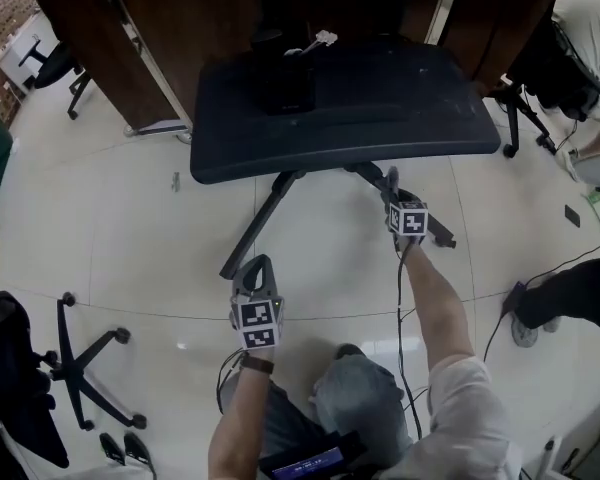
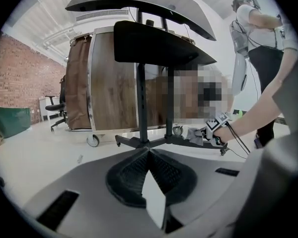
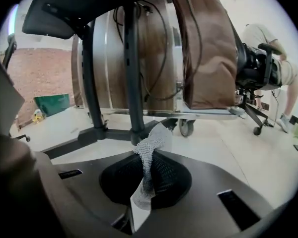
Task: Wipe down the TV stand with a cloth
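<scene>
Below, shows a pale tiled floor (image 1: 130, 228) and, standing on it, a black TV stand (image 1: 260, 223) with base legs spread wide. Reaches the right tool (image 1: 392, 190) to the right-hand leg, pinching a grey mesh cloth (image 3: 151, 140) that lies against that leg. Holds the left tool (image 1: 257, 268) above the floor, pressed together on nothing, apart from the stand. Risks pulling the cloth free, likely because only a twisted corner is pinched, or catching the trailing cable (image 1: 399, 308) on the leg.
</scene>
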`<control>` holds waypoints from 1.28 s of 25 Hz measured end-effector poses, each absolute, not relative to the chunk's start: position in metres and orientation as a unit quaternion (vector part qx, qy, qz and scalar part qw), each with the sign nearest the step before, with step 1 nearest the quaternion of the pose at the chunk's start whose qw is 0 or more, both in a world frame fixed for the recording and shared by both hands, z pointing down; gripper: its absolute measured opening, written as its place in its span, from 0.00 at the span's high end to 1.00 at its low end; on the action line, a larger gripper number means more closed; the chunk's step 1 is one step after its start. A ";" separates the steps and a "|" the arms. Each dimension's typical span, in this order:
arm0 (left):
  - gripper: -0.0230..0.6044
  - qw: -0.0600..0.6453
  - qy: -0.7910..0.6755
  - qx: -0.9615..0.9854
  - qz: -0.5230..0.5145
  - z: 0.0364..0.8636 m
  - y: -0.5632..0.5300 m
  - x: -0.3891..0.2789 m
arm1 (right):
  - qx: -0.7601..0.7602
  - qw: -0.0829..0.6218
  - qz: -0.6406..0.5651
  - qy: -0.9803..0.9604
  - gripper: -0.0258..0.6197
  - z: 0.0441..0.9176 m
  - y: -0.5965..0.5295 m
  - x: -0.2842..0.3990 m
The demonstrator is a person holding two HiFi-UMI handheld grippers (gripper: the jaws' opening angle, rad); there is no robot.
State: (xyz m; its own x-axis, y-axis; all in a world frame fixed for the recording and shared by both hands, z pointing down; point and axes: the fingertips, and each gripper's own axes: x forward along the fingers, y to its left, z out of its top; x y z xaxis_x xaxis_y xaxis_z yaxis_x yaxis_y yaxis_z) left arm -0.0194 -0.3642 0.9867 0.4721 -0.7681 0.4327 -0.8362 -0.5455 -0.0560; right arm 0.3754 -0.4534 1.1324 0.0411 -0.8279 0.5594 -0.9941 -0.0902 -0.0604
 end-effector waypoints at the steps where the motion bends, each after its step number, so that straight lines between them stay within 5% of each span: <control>1: 0.93 0.082 -0.468 0.855 0.208 0.987 -0.366 -0.014 | 0.707 0.178 0.246 -0.639 0.92 1.140 -0.439 0.391; 9: 0.93 0.102 -0.443 0.864 0.214 0.990 -0.333 0.021 | 0.776 0.130 0.312 -0.532 0.92 1.161 -0.262 0.492; 12: 0.93 0.111 -0.430 0.868 0.221 0.979 -0.312 0.022 | 0.780 0.126 0.288 -0.542 0.92 1.120 -0.209 0.475; 17: 0.93 0.112 -0.419 0.880 0.194 0.856 -0.297 0.044 | 0.727 0.103 0.175 -0.656 0.92 0.920 -0.213 0.365; 23: 0.93 0.128 -0.380 0.903 0.155 0.616 -0.239 0.047 | 0.650 0.054 0.136 -0.746 0.92 0.654 -0.173 0.198; 32: 0.93 0.068 -0.380 0.914 0.123 0.225 -0.121 0.041 | 0.649 -0.006 0.102 -0.754 0.92 0.239 -0.072 0.142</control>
